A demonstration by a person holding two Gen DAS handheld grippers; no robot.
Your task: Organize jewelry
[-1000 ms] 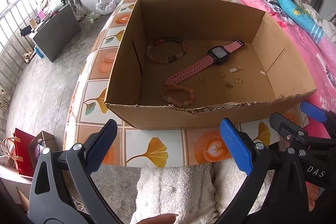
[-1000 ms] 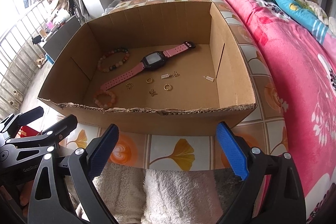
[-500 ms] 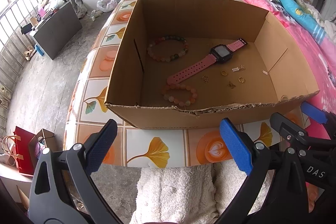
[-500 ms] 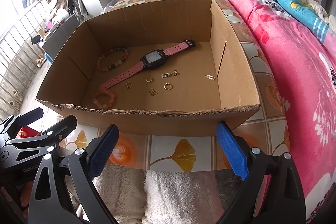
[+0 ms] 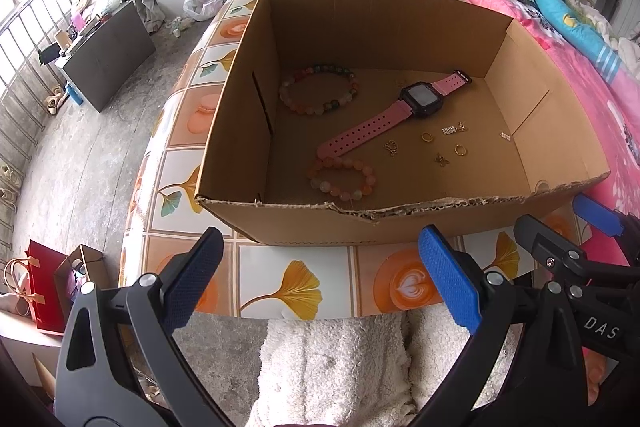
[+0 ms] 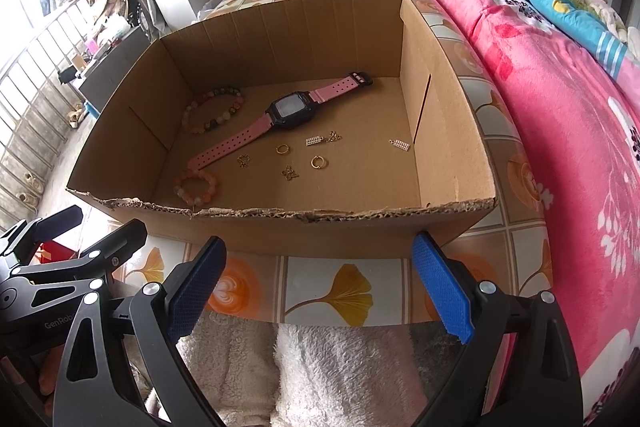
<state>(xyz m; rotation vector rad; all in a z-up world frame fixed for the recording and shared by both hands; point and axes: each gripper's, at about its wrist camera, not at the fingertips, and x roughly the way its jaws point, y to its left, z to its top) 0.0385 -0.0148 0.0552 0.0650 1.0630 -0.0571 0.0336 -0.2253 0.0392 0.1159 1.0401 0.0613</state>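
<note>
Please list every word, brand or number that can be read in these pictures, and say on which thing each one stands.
"DAS": on the right tool's black body, left wrist view; letters may continue out of frame.
"GenRob": on the left tool's black body, right wrist view; the rest is hidden.
"www...": print on the box front wall, too blurred to read further.
Watch screen: nothing legible.

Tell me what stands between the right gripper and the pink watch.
The near wall of the cardboard box stands between them: the right gripper hangs open outside it, over the tiled tabletop, while the pink watch lies on the box floor. From above, nothing visible covers the watch.
</note>
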